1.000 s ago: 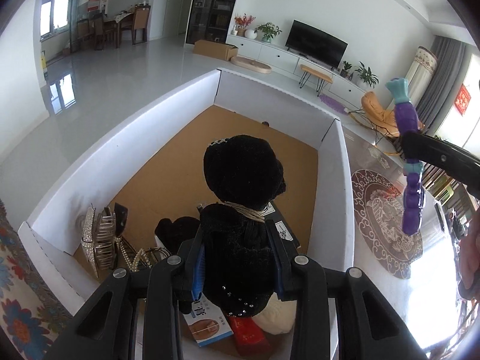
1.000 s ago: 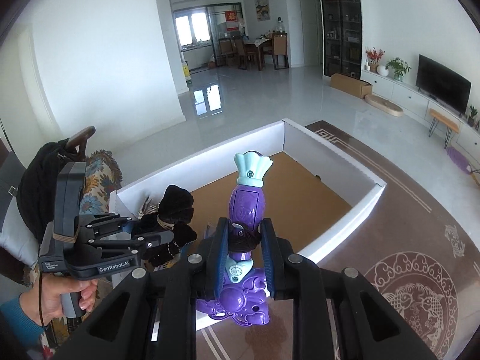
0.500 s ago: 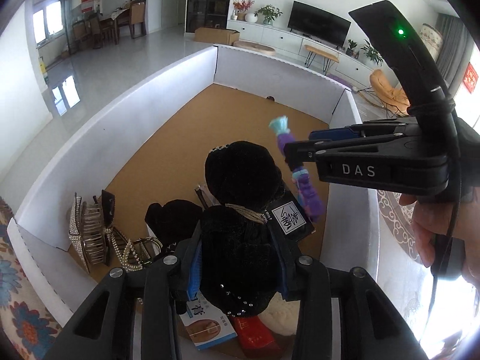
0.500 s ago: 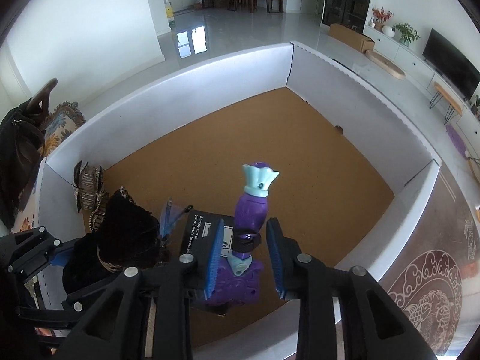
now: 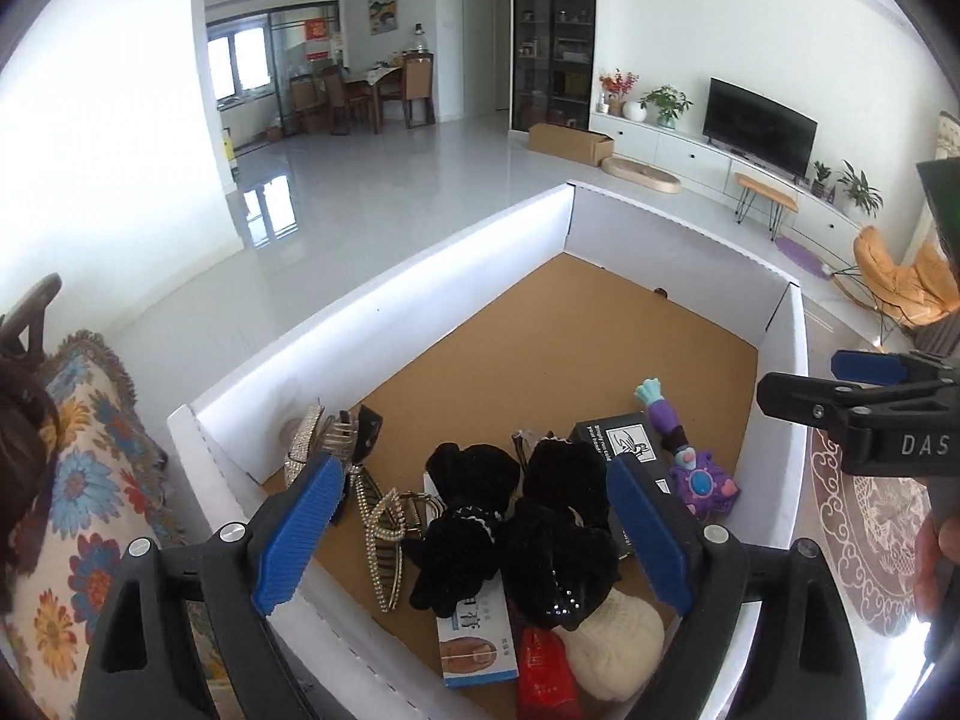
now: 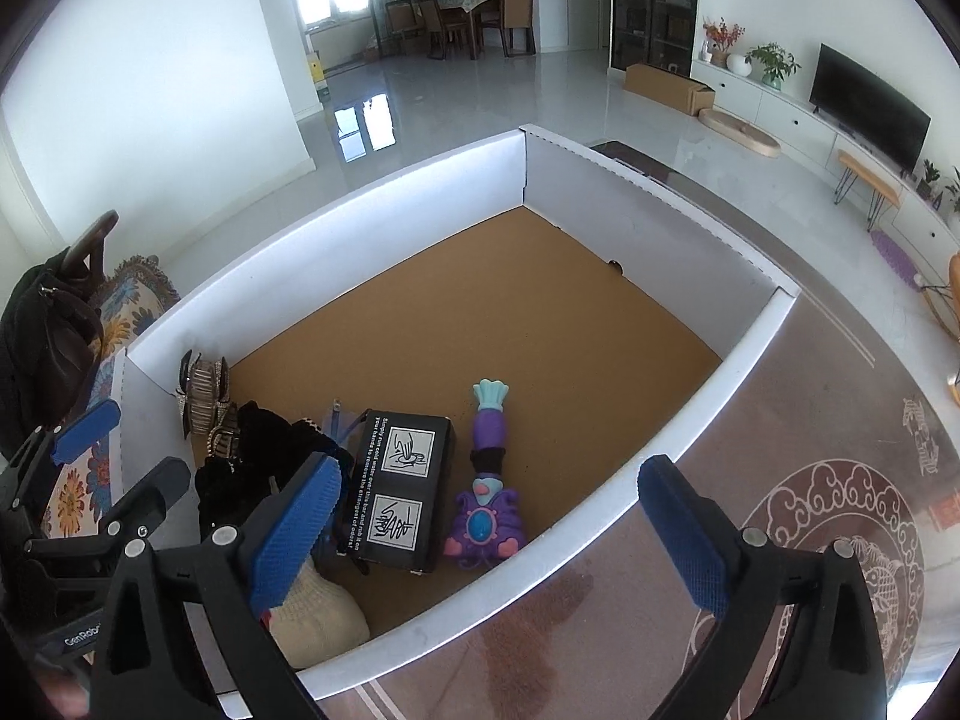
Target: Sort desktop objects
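In the right wrist view, the purple plastic toy with a pale blue fan-shaped end (image 6: 487, 480) lies flat on the brown floor of the white-walled cardboard box (image 6: 690, 420), low in the frame, just beside a black printed carton (image 6: 401, 492). The right claw (image 6: 486, 540) hangs above it, jaws opening wide, gripping nothing. In the left wrist view, the left claw (image 5: 474, 534), jaws also opening and empty, frames the black velvet hair bows (image 5: 516, 516) lying in the box.

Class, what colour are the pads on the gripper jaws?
Blue, ribbed pads; clearest in the right wrist view.
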A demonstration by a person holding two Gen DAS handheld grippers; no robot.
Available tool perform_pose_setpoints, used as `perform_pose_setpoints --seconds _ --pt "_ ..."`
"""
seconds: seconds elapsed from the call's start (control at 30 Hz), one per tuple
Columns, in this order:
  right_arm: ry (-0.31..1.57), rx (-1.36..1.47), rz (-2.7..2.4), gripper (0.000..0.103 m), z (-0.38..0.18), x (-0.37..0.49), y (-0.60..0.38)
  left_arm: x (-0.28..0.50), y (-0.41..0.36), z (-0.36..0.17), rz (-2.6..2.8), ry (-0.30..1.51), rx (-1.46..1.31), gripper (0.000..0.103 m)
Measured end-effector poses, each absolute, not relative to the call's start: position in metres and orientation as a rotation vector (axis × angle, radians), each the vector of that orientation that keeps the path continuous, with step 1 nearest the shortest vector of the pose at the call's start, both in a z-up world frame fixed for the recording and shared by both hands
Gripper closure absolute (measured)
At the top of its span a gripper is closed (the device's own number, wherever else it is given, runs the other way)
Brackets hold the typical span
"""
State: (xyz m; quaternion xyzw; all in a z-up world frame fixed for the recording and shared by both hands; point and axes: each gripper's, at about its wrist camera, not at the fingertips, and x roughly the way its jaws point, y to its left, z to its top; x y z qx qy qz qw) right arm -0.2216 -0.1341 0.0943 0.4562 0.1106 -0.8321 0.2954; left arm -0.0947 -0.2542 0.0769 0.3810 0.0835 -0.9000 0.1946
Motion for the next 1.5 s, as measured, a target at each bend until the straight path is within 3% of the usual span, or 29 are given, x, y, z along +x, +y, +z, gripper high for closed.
perform_pose_setpoints --seconds 0.2,0.8,1.5 --pt "0.243 1.200 -2.243 0.000 0.106 -0.209 -0.121 -0.076 -0.258 0.087 -2.472 0.403 0.989 0.013" --pt "0.364 1.192 -2.220 0.000 0.114 -0.193 -0.139 -0.067 -0.252 0.109 -2.378 0.295 0.979 0.013" --pt "0.457 1.165 -2.208 0.000 0.118 -0.180 -0.159 -0.065 -0.260 0.107 -2.369 0.339 0.983 0.013"
